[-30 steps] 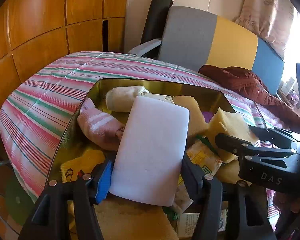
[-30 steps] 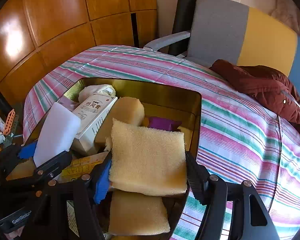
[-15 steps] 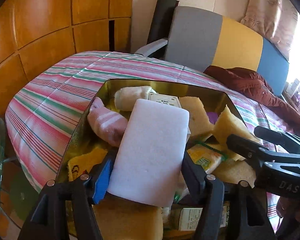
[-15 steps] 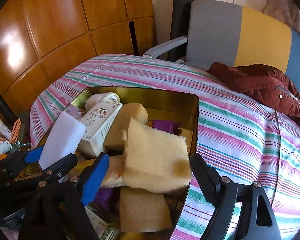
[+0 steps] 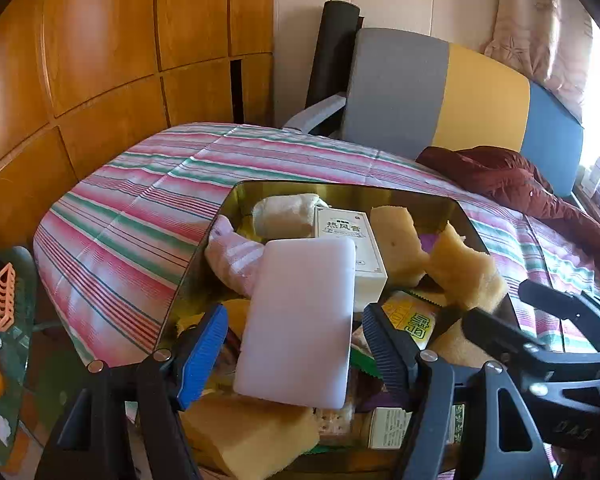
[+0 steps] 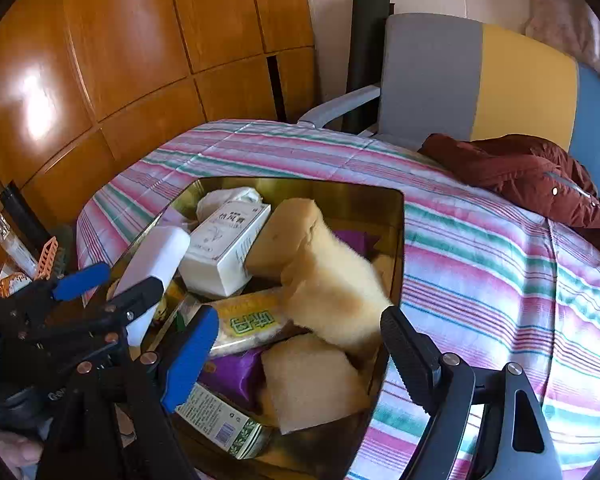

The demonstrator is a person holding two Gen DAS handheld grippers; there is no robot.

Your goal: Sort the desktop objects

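A gold metal tin on the striped cloth holds sponges, a white box, a pink sock and snack packs. A white sponge block lies between the fingers of my left gripper, whose jaws stand apart from its sides. My right gripper is open above the tin; a yellow sponge is blurred, falling onto the pile.
A striped quilt covers the table. A grey, yellow and blue chair with a maroon jacket stands behind. Wooden wall panels are at left. An orange rack and clutter sit at the lower left.
My right gripper has opened and let go of the yellow sponge, which drops into the tin. My left gripper has opened around the white block. Both have risen and pulled back.
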